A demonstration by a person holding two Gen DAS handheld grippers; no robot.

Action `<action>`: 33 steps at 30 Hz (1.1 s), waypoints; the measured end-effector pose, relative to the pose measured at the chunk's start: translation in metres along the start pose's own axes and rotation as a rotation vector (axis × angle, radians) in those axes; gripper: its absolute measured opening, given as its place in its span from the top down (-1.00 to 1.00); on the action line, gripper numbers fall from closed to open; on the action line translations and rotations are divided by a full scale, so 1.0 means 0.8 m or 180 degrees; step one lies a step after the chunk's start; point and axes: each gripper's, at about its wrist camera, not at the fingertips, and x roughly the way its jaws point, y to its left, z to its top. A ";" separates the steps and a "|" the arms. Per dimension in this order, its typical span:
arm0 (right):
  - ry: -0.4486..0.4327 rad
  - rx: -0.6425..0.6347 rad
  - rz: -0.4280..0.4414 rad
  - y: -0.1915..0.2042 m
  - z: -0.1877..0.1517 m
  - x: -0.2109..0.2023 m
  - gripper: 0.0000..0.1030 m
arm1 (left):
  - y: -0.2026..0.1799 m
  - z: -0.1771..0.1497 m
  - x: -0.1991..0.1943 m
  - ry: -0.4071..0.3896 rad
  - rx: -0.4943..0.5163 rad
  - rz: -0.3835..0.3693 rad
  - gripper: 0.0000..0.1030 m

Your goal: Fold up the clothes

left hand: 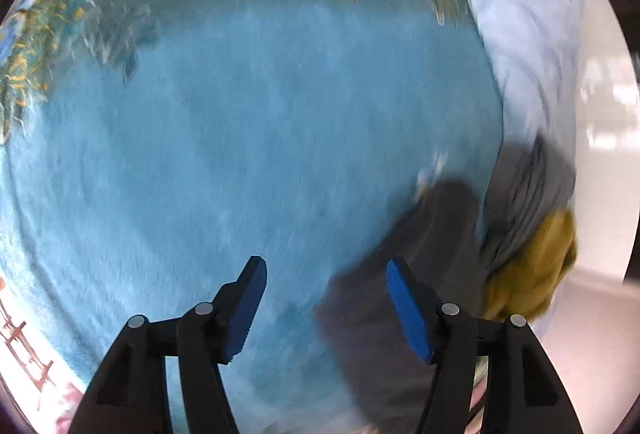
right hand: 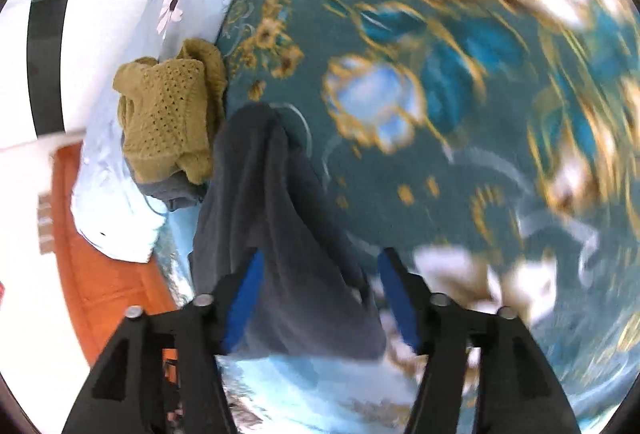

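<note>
A dark grey garment [right hand: 264,218] lies in a long bunched strip on the blue patterned blanket [right hand: 440,162]. My right gripper [right hand: 318,264] is open, its blue pads on either side of the garment's near end, not closed on it. In the left wrist view the same grey garment [left hand: 404,274] lies at the lower right, blurred. My left gripper [left hand: 324,270] is open and empty over the plain blue blanket [left hand: 248,138], the garment's edge under its right finger. A mustard knitted garment [right hand: 168,114] lies crumpled past the grey one, also in the left wrist view [left hand: 532,270].
A pale blue bedsheet with a flower print [right hand: 172,2] runs along the blanket's edge and also shows in the left wrist view [left hand: 528,34]. A grey cloth [left hand: 532,186] lies under the mustard garment. Orange floor [right hand: 108,274] and a white wall [right hand: 24,82] lie beyond the bed.
</note>
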 end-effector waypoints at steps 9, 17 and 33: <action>-0.0008 0.0340 0.0449 -0.042 -0.085 0.026 -0.58 | -0.033 -0.042 0.064 0.0524 0.0511 -0.0313 -0.52; -0.0016 0.0312 0.0779 -0.034 -0.067 0.090 -0.62 | -0.045 -0.030 0.112 0.0512 0.0592 -0.0515 -0.65; 0.0000 0.0439 0.0905 -0.015 -0.044 0.110 -0.24 | -0.055 -0.016 0.133 0.0480 0.0129 -0.0810 -0.48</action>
